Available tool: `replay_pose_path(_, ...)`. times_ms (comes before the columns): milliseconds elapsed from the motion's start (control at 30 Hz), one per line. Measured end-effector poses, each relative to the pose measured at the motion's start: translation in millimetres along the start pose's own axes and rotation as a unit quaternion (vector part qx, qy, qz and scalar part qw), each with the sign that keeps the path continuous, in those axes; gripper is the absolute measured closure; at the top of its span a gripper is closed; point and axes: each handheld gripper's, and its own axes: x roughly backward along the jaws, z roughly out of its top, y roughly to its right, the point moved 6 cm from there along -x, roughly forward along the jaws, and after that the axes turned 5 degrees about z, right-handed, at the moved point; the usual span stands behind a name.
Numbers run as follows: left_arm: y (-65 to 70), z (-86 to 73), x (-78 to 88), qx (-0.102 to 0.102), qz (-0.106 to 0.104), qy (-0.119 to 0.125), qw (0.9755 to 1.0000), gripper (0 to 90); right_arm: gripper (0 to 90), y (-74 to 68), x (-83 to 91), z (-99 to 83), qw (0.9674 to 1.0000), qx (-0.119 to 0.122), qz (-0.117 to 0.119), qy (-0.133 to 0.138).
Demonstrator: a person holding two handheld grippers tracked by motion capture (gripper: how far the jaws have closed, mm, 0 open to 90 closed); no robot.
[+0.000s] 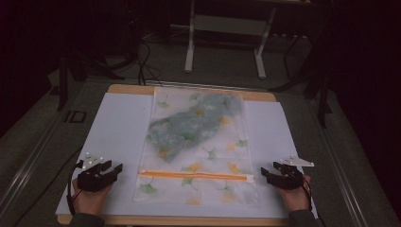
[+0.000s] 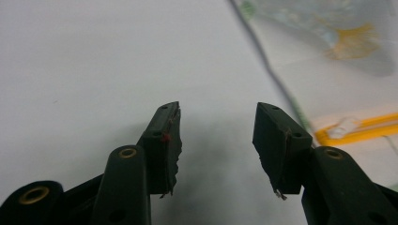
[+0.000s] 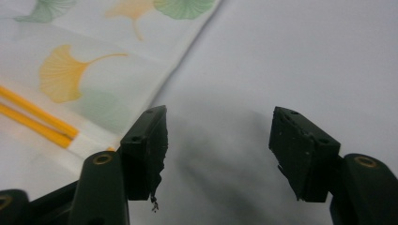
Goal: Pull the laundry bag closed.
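Flanking the bag point(image 1: 196, 146), both grippers (left point(image 1: 115, 170), right point(image 1: 265, 173)) rest agape and empty, its orange zipper point(image 1: 194, 175) running crosswise between them, equally near each.

A dim lab: a white-topped table point(image 1: 118, 123), cables point(image 1: 144, 61) across the floor, and a metal stand point(image 1: 227, 28) behind.

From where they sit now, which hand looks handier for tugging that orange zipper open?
Probably the right gripper: it sits open just beside the zipper's end on the bag. The left gripper, also open, sits a little farther from its end.
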Motion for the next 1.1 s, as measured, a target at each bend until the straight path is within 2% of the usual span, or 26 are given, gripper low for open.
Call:
replay_pose_path(267,7.4,-0.1,-1.0,-0.017,-0.024,-0.004,0.9995,52.4,41.2,-14.8,0.3,5.8,0.9994,0.027,0.021,-0.003)
replay_pose_path(333,9.4,-1.3,-0.2,-0.017,-0.033,-0.005,0.9993,52.9,42.0,-19.7,-0.1,9.9,0.9988,0.036,0.032,-0.003)
replay_pose_path(500,14.8,-6.1,0.6,-0.035,-0.042,-0.02,0.9983,55.5,44.1,-33.9,-5.0,20.5,0.9964,0.055,0.064,-0.007)
replay_pose_path(567,16.2,-7.1,-0.3,-0.037,-0.052,-0.028,0.9976,57.1,44.8,-39.7,-8.3,22.9,0.9946,0.067,0.078,-0.012)
replay_pose_path(667,17.3,-7.5,0.1,-0.042,-0.055,-0.031,0.9971,57.2,45.9,-47.7,-11.8,26.9,0.9922,0.082,0.092,-0.02)
replay_pose_path(733,17.7,-7.8,0.5,-0.042,-0.058,-0.032,0.9969,57.2,46.3,-50.4,-12.8,28.9,0.9913,0.088,0.096,-0.022)
replay_pose_path(800,18.5,-9.1,1.9,-0.042,-0.059,-0.035,0.9967,57.6,47.0,-57.7,-14.3,34.9,0.9888,0.106,0.102,-0.026)
replay_pose_path(867,18.6,-10.7,3.2,-0.04,-0.061,-0.037,0.9967,57.8,48.3,-63.3,-15.1,39.6,0.9872,0.114,0.107,-0.03)
replay_pose_path(967,19.9,-12.7,4.6,-0.037,-0.062,-0.04,0.9966,58.0,49.4,-77.1,-15.9,48.9,0.9826,0.138,0.12,-0.033)
replay_pose_path(1100,23.9,-12.5,4.9,-0.045,-0.065,-0.042,0.996,57.9,49.8,-93.7,-22.3,57.8,0.9765,0.164,0.134,-0.039)
